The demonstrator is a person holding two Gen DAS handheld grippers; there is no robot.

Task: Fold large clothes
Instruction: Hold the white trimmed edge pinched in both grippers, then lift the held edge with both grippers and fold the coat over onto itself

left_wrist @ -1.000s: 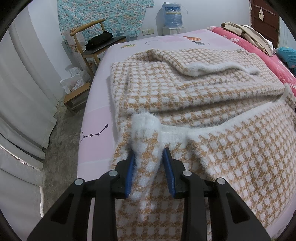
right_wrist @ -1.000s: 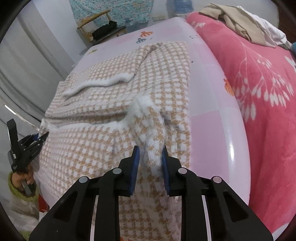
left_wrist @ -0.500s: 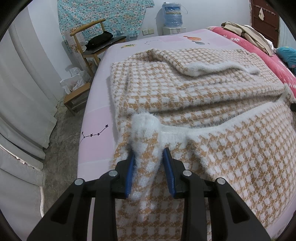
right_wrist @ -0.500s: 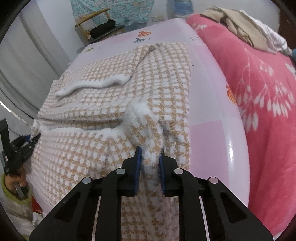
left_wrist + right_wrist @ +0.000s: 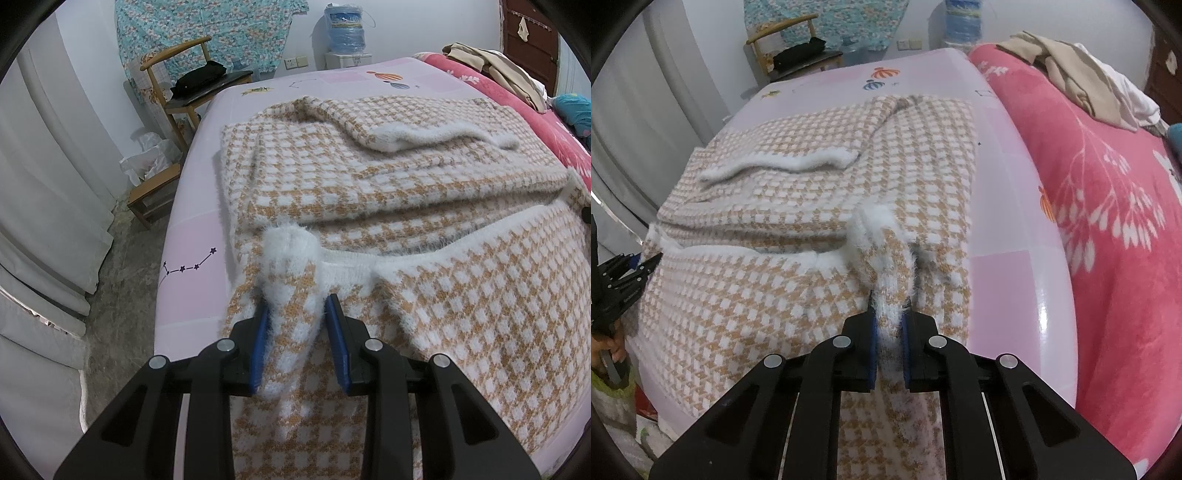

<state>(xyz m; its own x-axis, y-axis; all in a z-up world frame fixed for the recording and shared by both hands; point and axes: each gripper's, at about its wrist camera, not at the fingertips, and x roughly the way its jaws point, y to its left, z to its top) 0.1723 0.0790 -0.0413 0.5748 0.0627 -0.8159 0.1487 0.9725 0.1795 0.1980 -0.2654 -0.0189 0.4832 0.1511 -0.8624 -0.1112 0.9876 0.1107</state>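
Fuzzy white-and-tan knit fills the jaws of the right gripper [image 5: 888, 341] at lower centre of its view: the jaws have just been closing and now pinch a bunched corner of the checked sweater [image 5: 820, 206] tightly. The left gripper [image 5: 300, 341] grips the matching corner at lower centre of its own view, its blue pads pressed on a thicker wad of the white-edged hem, so the jaws stand further apart.

From both grippers the sweater stretches away toward the top of the frames, lying across the pink sheet of the bed [image 5: 1027, 229], with a white-trimmed sleeve [image 5: 436, 136] already laid over its far part. The hem runs side to side between the two grippers, so the garment's long axis points straight ahead of them. Each hand holds its own near corner; neither is nearer the far end. The likely next move is to carry both corners forward together, keeping the hem taut and level so the fold lands square.

A red floral blanket [image 5: 1115, 206] lies at the right.
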